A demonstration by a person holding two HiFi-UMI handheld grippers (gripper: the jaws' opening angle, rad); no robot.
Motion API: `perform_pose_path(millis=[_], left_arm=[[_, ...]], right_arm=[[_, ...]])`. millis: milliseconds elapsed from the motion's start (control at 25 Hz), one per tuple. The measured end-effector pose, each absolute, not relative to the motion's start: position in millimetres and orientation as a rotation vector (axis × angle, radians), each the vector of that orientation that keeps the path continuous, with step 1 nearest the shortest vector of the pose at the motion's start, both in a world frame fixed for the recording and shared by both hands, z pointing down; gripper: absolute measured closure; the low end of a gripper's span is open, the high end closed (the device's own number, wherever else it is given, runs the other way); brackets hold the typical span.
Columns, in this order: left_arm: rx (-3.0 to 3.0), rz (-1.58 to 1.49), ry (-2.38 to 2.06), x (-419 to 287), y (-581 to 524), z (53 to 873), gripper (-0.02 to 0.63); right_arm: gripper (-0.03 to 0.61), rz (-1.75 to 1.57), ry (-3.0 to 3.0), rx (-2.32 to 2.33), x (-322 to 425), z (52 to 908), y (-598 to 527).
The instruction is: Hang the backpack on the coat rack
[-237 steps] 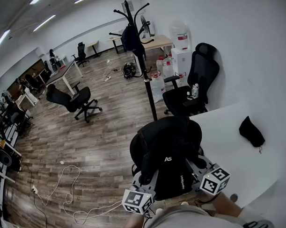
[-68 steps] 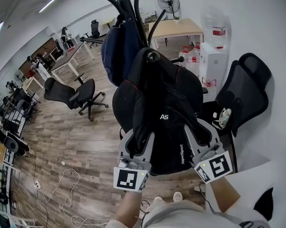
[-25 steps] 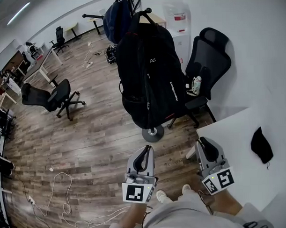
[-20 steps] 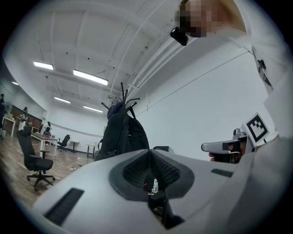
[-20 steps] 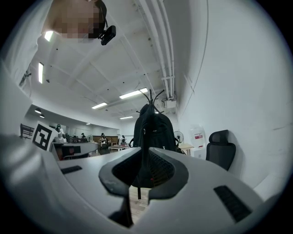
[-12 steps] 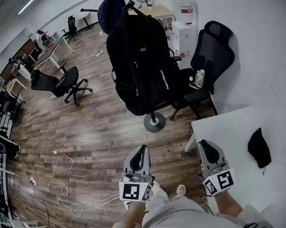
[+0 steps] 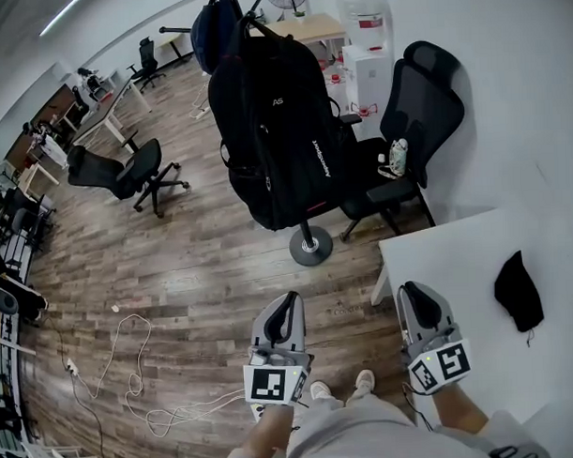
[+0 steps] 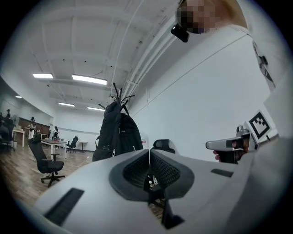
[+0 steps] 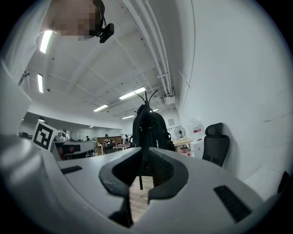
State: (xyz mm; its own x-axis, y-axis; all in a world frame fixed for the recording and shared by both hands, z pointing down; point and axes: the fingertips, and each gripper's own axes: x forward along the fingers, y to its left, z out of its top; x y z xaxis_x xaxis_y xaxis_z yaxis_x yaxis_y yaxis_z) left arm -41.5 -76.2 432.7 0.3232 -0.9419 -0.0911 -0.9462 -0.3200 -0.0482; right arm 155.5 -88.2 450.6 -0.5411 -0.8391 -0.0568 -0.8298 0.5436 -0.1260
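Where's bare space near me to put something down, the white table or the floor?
The white table is bare from its left edge to the small black item. The wood floor between the coat rack base and the white cable is open. It's crowded around the hanging backpack and the black chair.

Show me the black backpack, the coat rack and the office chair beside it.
black backpack point(image 7: 283, 139): head view, front panel.
coat rack point(image 7: 311, 250): head view, round floor base.
office chair point(image 7: 422, 89): head view, backrest.
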Motion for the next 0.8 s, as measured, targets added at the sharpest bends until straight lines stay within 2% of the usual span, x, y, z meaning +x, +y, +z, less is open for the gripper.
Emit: perform_pose_path(millis=[480, 800], left_arm=[[-2.486, 0.129, 1.793, -82.7, -49.3, 428.5, 0.600], [-2.503, 0.133, 1.752, -87.1, -37.9, 428.1, 0.600]], right_arm=[[0.563, -0.106, 2.666, -1.486, 129.4, 444.0, -65.0], [0.565, -0.073, 2.691, -1.486, 113.8, 434.6, -54.3]])
